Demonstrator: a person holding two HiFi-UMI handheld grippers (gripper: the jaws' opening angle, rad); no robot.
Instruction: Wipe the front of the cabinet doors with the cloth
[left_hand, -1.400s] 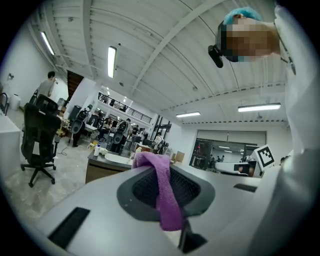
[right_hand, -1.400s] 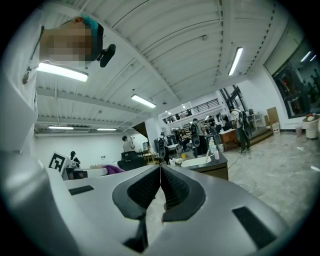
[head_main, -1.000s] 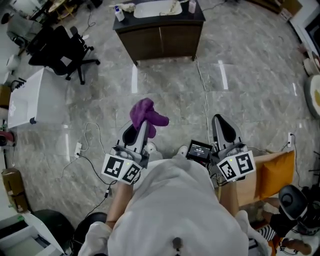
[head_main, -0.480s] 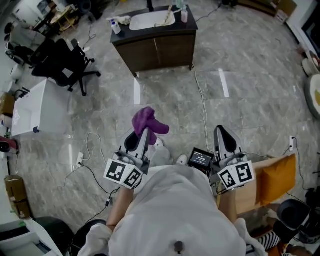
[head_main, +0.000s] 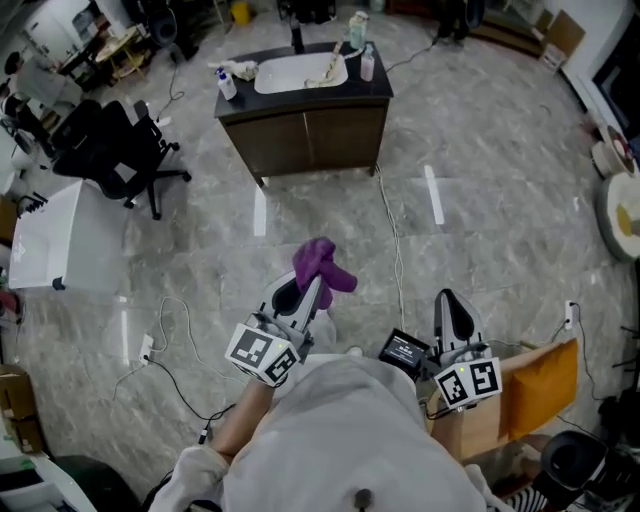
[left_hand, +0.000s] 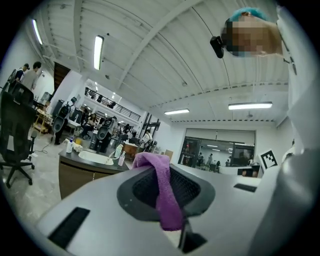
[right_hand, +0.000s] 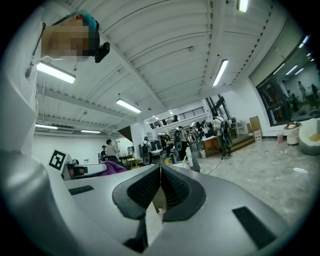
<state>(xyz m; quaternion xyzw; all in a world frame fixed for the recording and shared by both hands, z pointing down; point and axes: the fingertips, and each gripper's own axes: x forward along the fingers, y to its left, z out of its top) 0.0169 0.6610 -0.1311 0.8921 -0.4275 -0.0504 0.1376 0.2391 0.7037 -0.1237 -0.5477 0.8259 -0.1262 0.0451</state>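
Observation:
A purple cloth (head_main: 322, 265) (left_hand: 164, 185) (right_hand: 111, 167) hangs from the tip of my left gripper (head_main: 312, 290) (left_hand: 167, 192), whose jaws are shut on it. The dark wooden cabinet (head_main: 308, 135) (left_hand: 75, 177) with a white sink (head_main: 297, 71) on top stands well ahead across the floor, its two doors closed. My right gripper (head_main: 452, 312) (right_hand: 160, 175) is held low on the right, jaws shut with nothing between them. Both grippers are far from the cabinet doors.
A black office chair (head_main: 115, 150) and a white table (head_main: 45, 240) stand to the left. Cables (head_main: 395, 235) run over the marble floor from the cabinet toward me. Bottles (head_main: 228, 84) sit on the counter. An orange box (head_main: 535, 385) is at my right.
I have walked forward, so the cabinet shows more fully and lower in the head view. The left gripper with the cloth has shifted rightward and forward.

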